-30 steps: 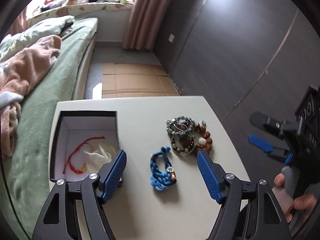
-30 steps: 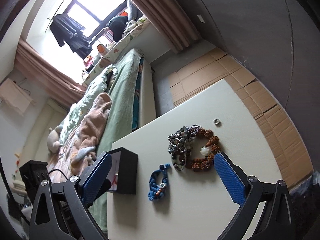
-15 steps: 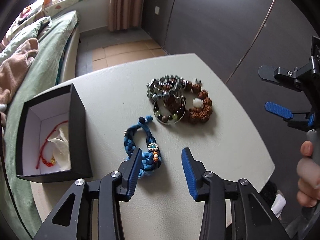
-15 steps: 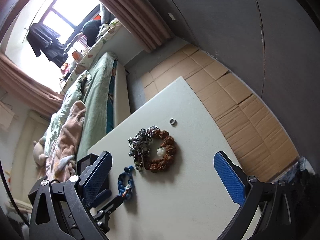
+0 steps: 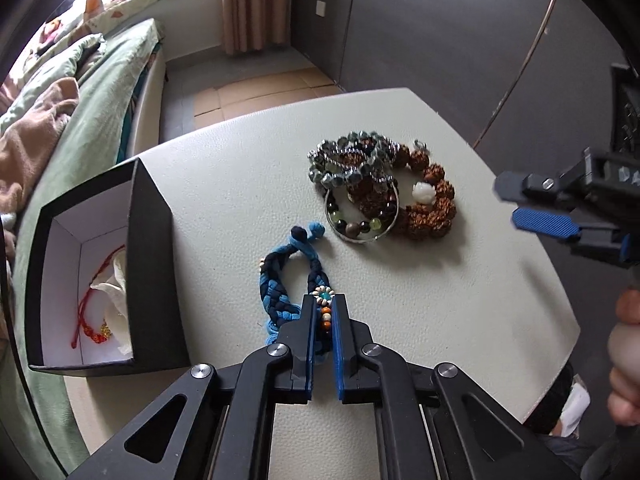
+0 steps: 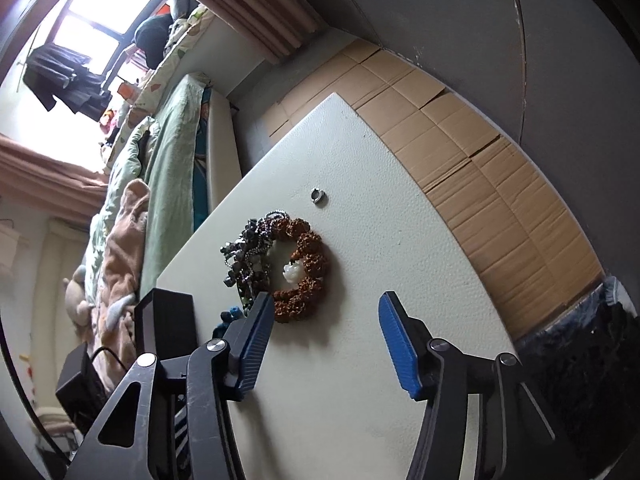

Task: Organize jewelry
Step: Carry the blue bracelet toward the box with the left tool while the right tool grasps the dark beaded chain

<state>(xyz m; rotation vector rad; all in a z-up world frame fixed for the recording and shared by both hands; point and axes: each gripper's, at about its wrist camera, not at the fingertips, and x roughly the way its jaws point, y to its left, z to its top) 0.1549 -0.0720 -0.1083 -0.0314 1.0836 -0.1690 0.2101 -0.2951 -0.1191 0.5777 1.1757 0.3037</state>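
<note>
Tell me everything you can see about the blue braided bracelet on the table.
The blue braided bracelet is a loop of plaited cord in dark navy and lighter blue, apparently fabric. Two knotted ends, one navy and one light blue, sit at its far end. A small flower-shaped bead cluster with a turquoise centre, then white and orange beads, decorates its right side. It lies flat on the pale table, right of the black box. The left gripper is closed on its beaded side.

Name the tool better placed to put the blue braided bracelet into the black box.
Left. The left tool is shut on the blue braided bracelet, right beside the black box. The right tool is open, empty, over by the bead pile.
</note>
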